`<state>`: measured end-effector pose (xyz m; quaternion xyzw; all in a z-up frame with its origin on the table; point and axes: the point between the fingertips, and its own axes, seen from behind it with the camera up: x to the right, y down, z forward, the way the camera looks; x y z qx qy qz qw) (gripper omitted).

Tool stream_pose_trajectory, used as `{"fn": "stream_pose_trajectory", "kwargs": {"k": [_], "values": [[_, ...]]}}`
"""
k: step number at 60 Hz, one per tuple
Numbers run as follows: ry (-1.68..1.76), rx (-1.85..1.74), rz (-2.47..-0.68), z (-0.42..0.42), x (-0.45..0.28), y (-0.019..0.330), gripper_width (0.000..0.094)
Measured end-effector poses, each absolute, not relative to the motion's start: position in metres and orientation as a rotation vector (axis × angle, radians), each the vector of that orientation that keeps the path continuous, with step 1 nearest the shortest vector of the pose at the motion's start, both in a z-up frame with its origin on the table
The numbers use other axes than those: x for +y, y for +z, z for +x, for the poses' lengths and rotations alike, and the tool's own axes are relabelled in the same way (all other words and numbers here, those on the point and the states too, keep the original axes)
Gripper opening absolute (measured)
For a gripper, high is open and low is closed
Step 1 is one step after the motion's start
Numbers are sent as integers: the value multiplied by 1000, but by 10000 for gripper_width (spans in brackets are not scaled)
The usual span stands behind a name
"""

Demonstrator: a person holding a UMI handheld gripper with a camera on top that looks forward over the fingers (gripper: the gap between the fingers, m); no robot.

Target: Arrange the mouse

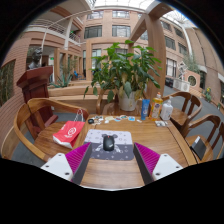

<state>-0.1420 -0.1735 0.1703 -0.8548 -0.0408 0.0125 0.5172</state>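
Note:
A small black mouse (108,143) rests on a grey patterned mouse pad (122,151) on the round wooden table (112,172). My gripper (112,160) hovers over the table's near side, open, with its magenta pads (78,157) standing wide on either side of the pad. The mouse lies just ahead of the fingertips, between their lines, touched by neither finger.
A large potted plant (125,80) stands at the table's far side with bottles (146,107) and small items beside it. Wooden chairs (40,118) ring the table; a red cushion (68,134) lies on the left one. A brick courtyard building rises beyond.

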Motion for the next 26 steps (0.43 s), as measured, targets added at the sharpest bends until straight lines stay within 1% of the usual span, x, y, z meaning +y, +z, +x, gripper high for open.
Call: {"fn": "stream_pose_trajectory", "kwargs": {"k": [17, 26], "values": [[36, -125, -2021, -141, -207, 183, 861], [54, -135, -2033, -147, -214, 180, 856]]}}
